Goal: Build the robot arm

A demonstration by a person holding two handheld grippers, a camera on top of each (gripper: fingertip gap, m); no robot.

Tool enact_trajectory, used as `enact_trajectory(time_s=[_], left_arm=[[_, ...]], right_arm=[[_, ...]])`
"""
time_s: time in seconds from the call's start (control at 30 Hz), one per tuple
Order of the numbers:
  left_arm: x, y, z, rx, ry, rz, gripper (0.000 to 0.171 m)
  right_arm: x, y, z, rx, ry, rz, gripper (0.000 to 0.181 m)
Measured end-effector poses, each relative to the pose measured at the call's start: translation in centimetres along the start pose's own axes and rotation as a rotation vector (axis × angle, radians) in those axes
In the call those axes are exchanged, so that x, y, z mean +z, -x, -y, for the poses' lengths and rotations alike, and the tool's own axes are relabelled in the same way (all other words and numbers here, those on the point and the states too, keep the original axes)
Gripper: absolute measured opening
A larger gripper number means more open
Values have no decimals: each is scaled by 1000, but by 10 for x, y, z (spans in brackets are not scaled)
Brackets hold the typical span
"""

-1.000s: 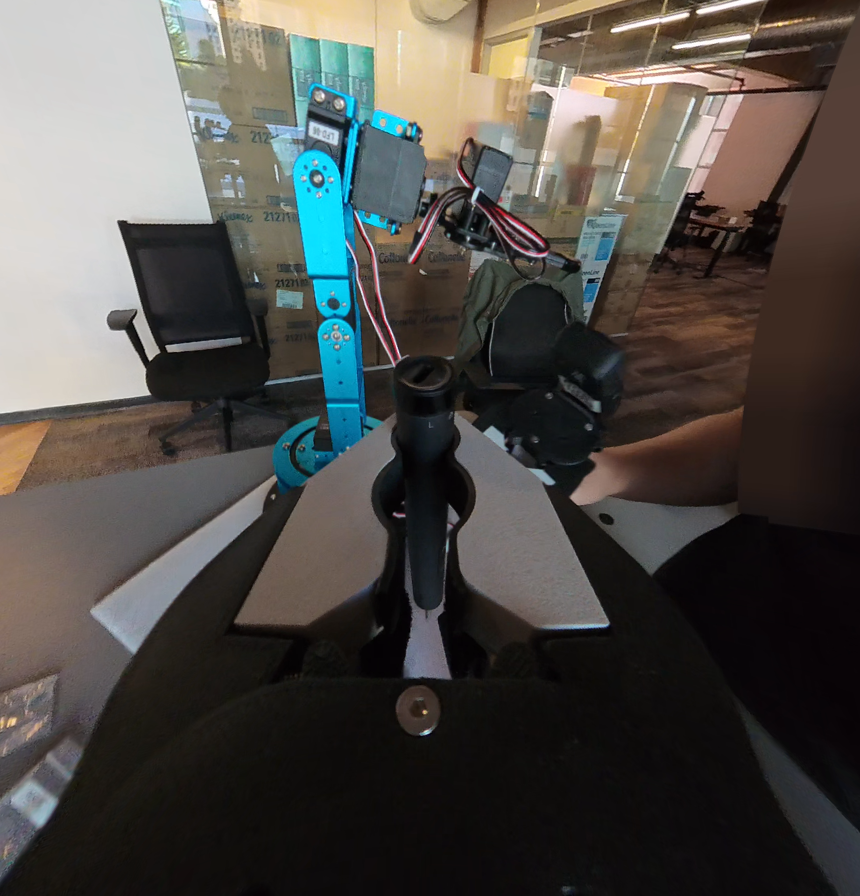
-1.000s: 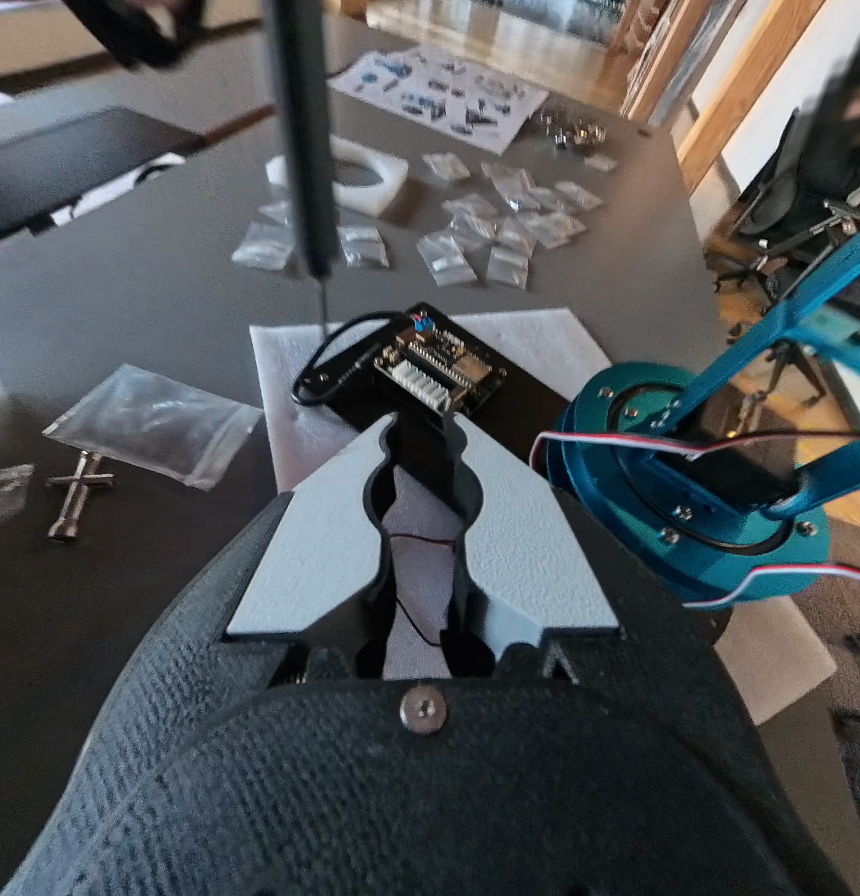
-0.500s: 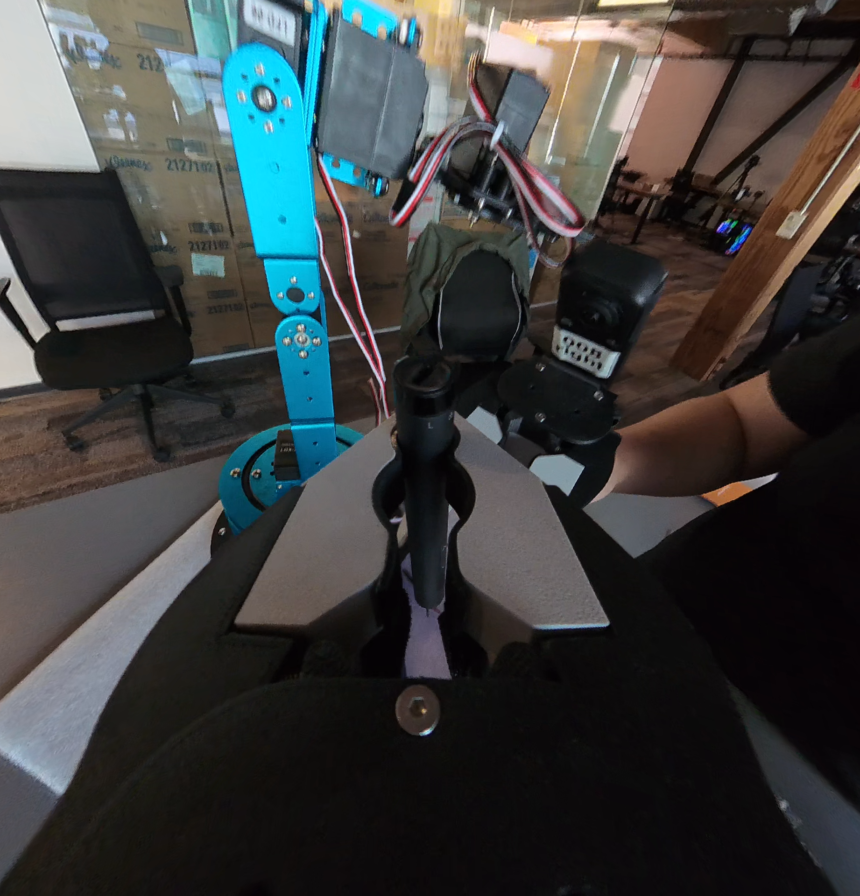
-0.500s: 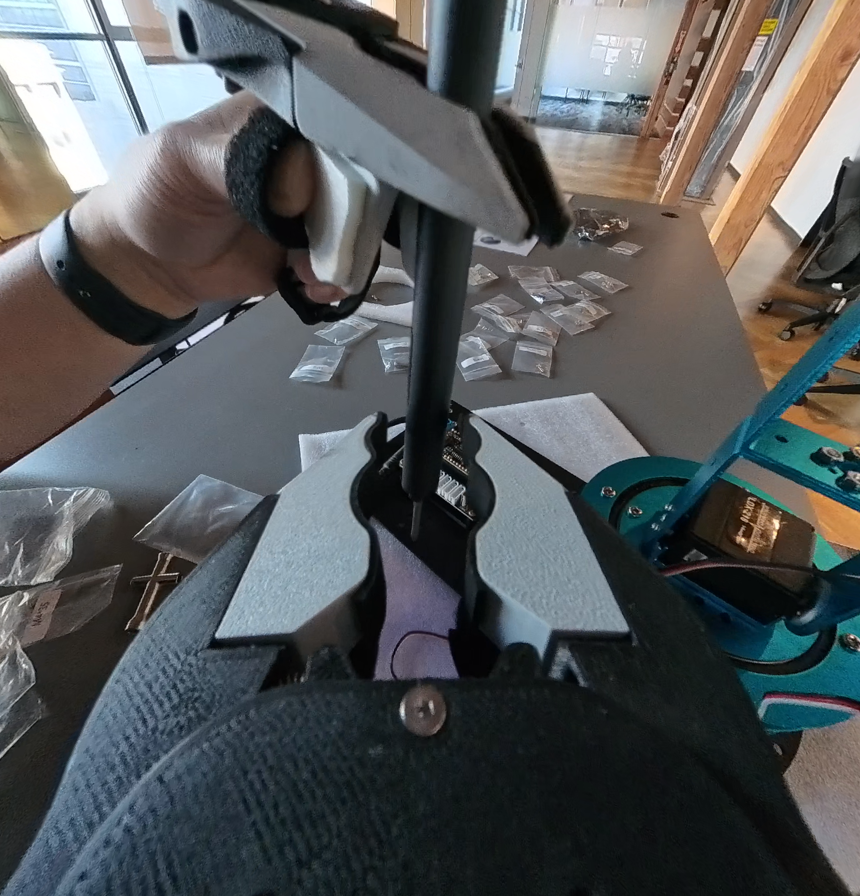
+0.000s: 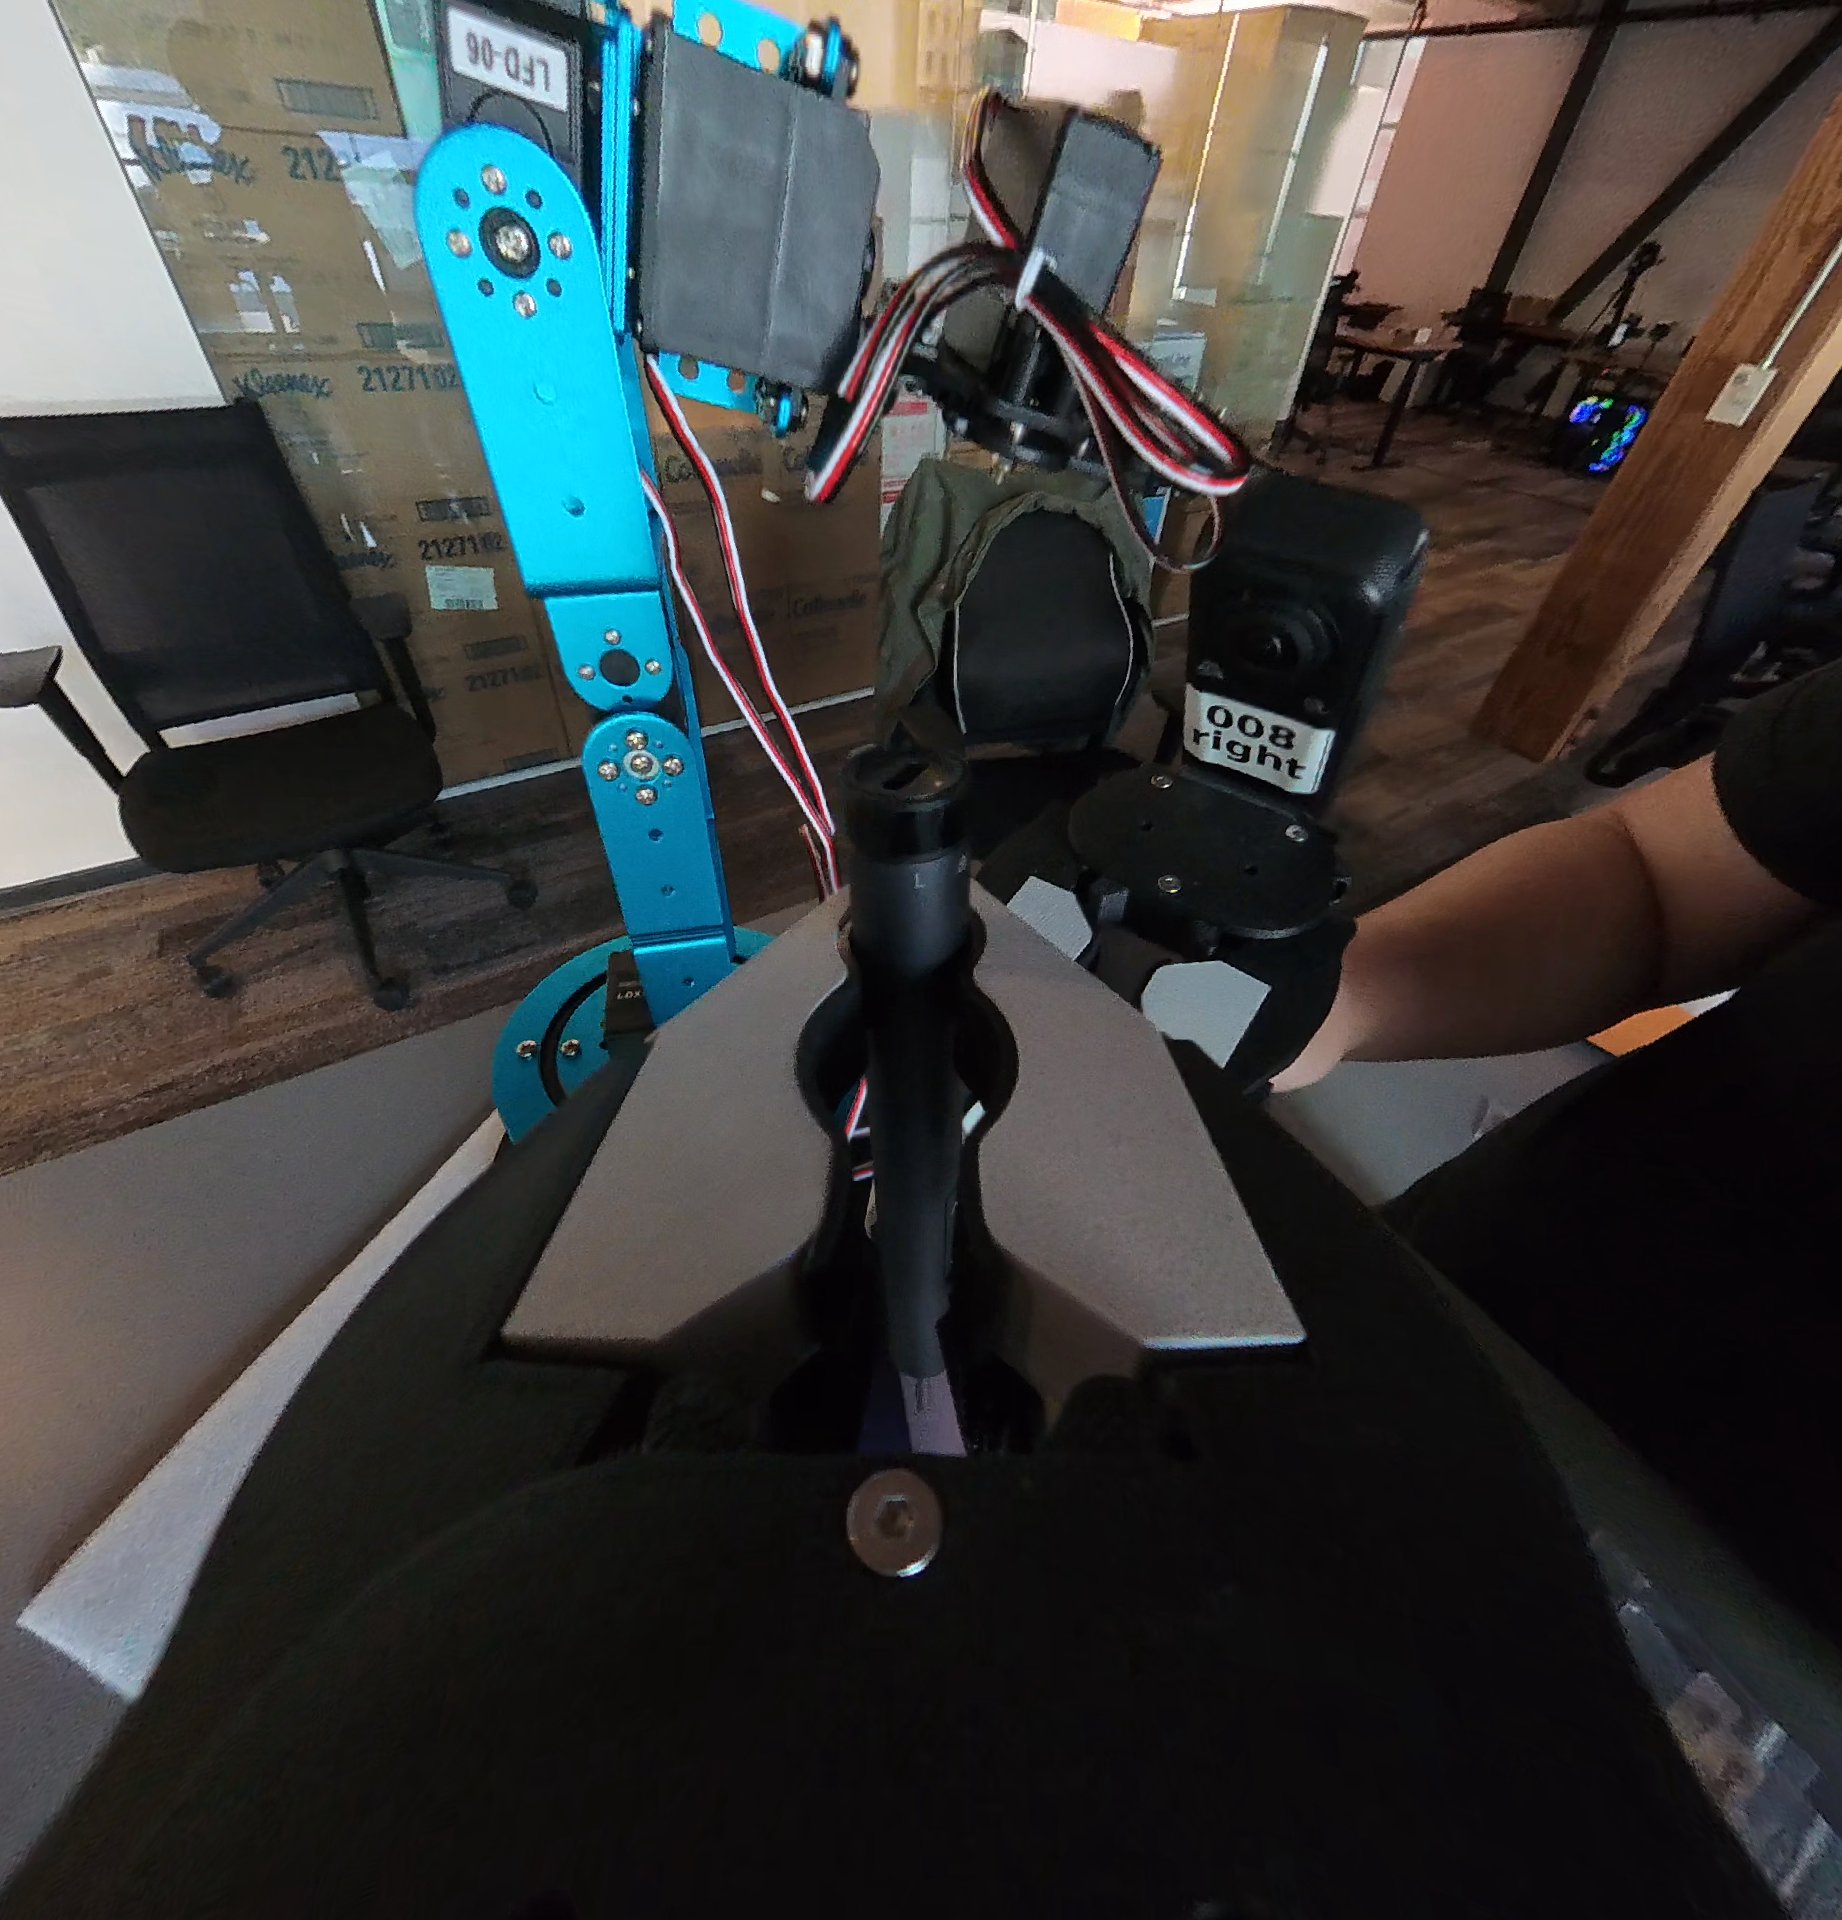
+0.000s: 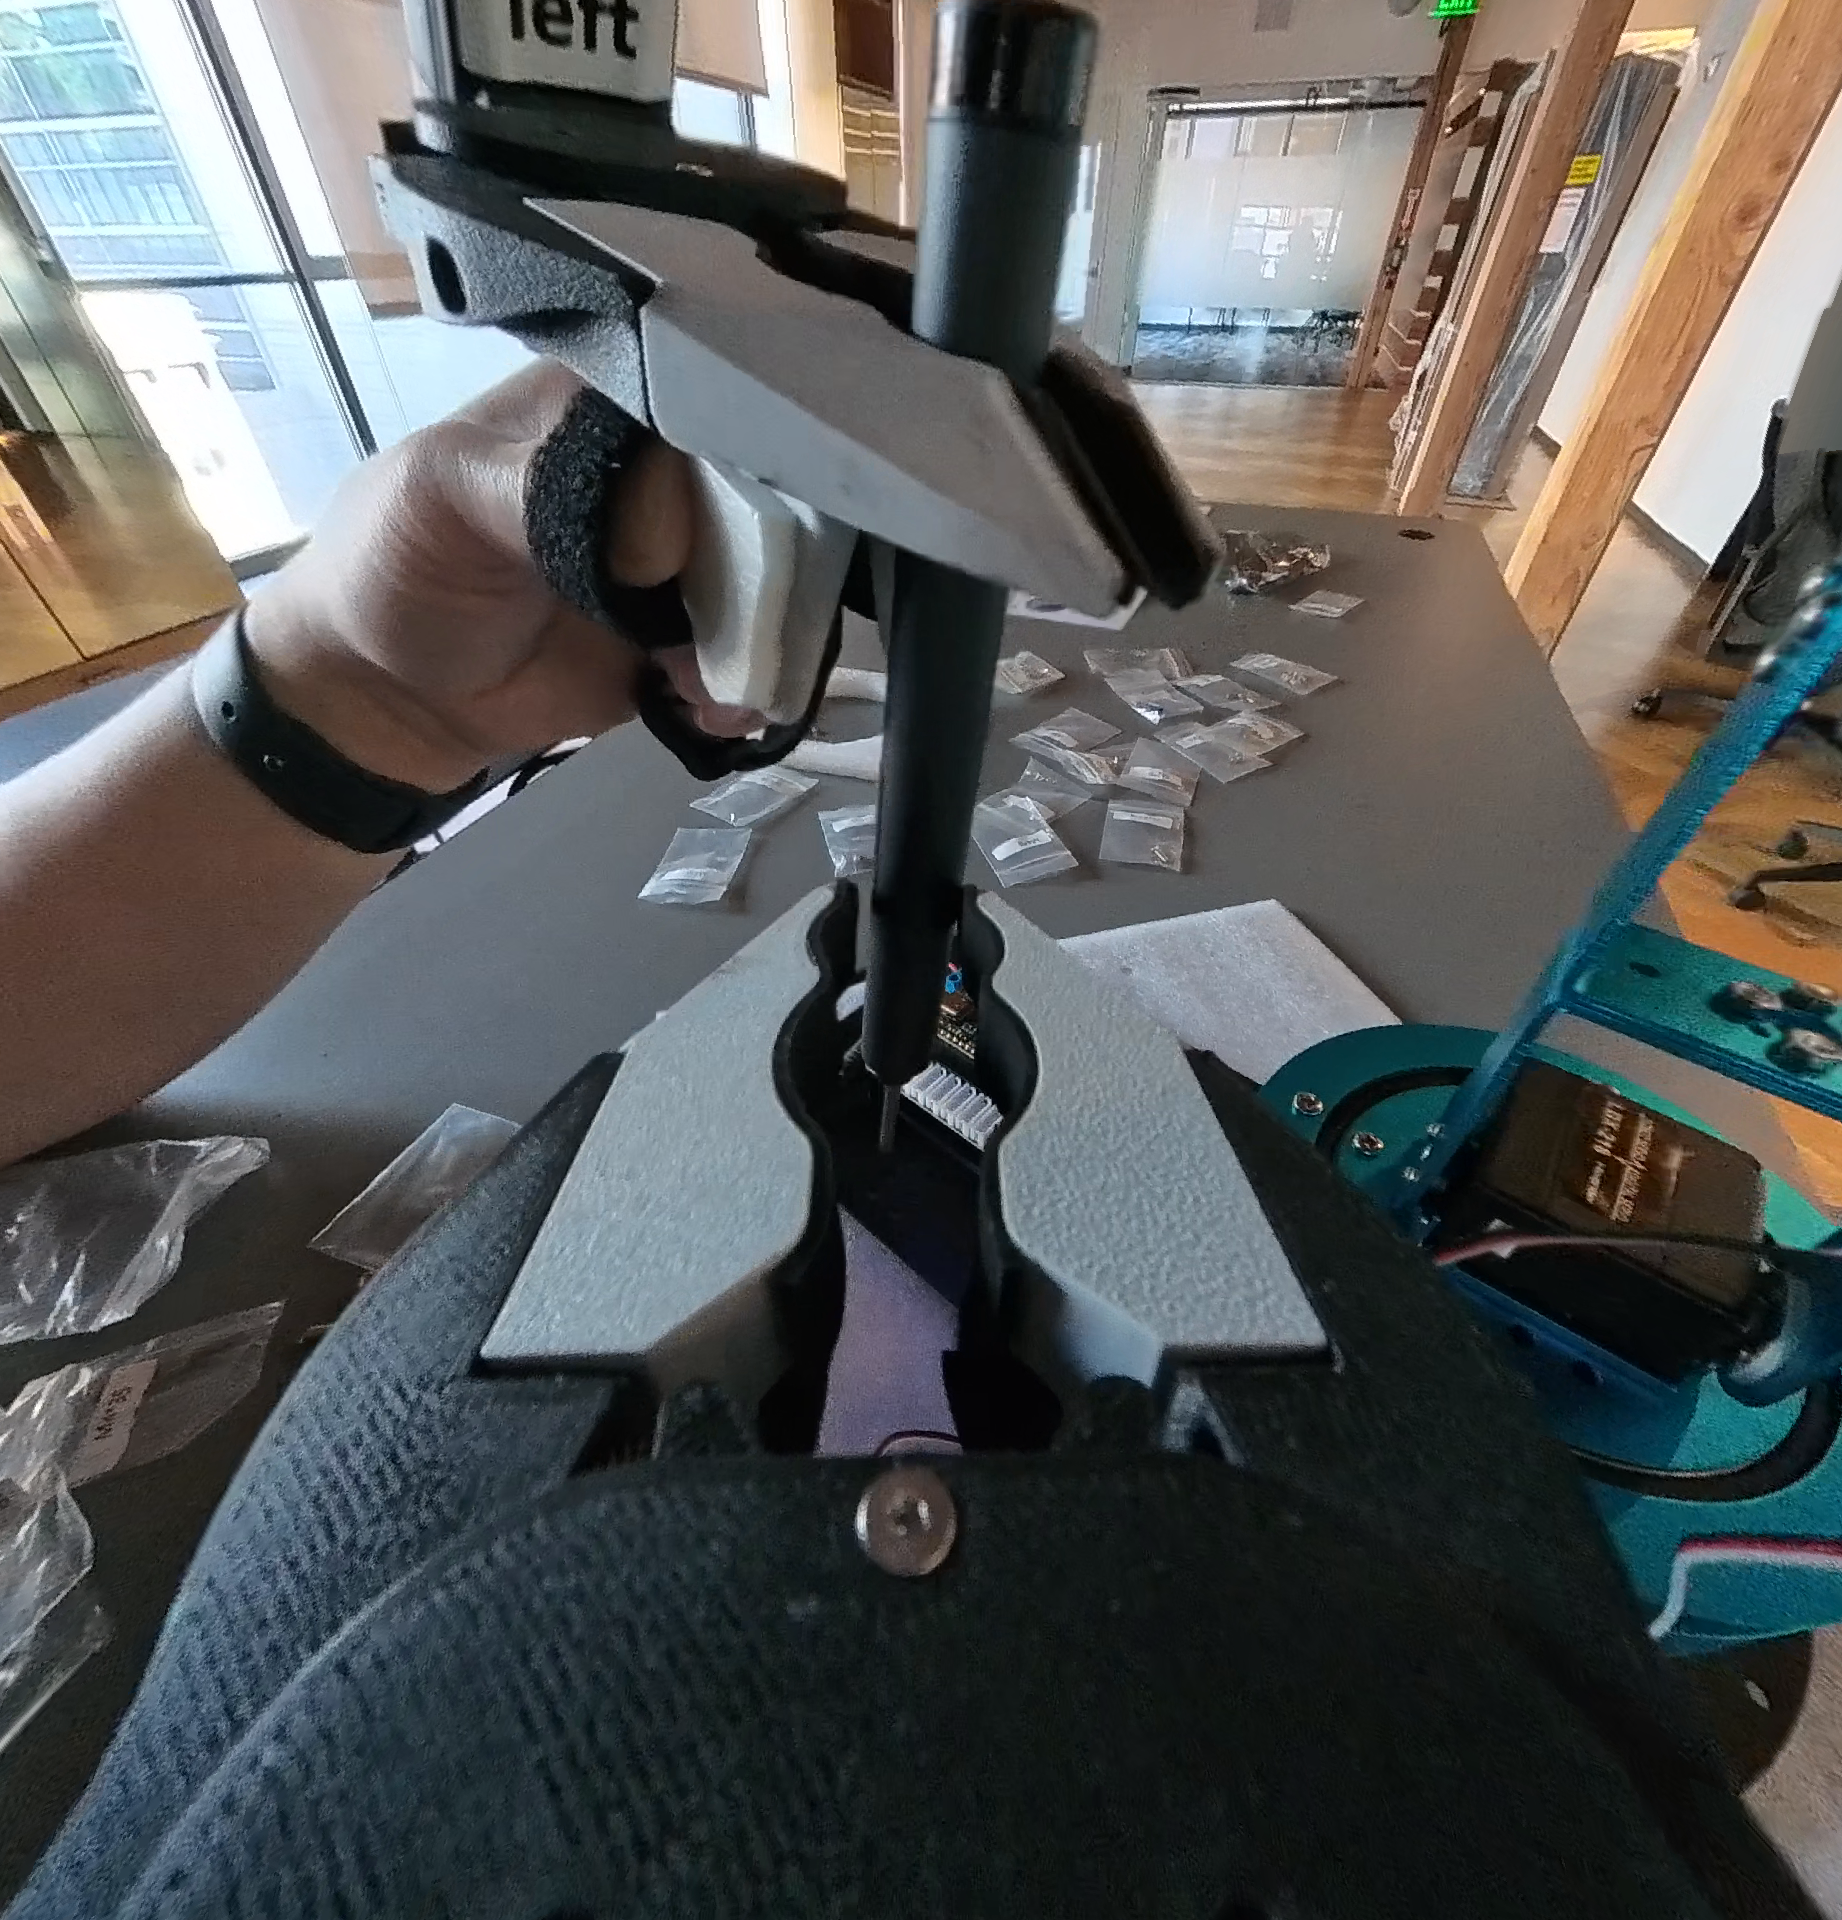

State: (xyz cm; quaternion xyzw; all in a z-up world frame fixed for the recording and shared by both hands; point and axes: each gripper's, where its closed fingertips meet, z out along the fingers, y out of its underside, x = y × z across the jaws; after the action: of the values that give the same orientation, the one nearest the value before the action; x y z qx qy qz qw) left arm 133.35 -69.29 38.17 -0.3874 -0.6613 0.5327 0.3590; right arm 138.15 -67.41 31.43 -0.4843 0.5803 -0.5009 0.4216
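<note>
My left gripper is shut on a black electric screwdriver and holds it upright, bit down. In the right wrist view the left gripper is up high and the screwdriver hangs from it. Its lower end sits between the fingertips of my right gripper, whose jaws stand close against it. The bit points at a black circuit board on a white foam sheet. The right gripper also shows just behind the screwdriver in the left wrist view.
A blue robot arm kit with black servos and red-white wires stands close by, with its round base to my right. Several small clear bags lie on the grey table. An office chair stands beyond the table.
The left gripper has brought the screwdriver closer and lower, over the board. The screwdriver's lower end has come in between the right gripper's fingertips, and the right jaws have narrowed around it.
</note>
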Motion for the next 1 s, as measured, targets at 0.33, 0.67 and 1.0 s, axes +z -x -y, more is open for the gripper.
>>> enact_trajectory(time_s=[0.33, 0.67, 1.0], left_arm=[[2, -5, 6, -9, -26, -25, 8], [0, 0, 4, -18, -39, -19, 8], [3, 14, -10, 29, -10, 35, 9]], right_arm=[[-6, -5, 3, 7, 0, -33, 15], [-5, -9, 2, 14, -18, -47, 16], [6, -19, -6, -53, -4, -109, 15]])
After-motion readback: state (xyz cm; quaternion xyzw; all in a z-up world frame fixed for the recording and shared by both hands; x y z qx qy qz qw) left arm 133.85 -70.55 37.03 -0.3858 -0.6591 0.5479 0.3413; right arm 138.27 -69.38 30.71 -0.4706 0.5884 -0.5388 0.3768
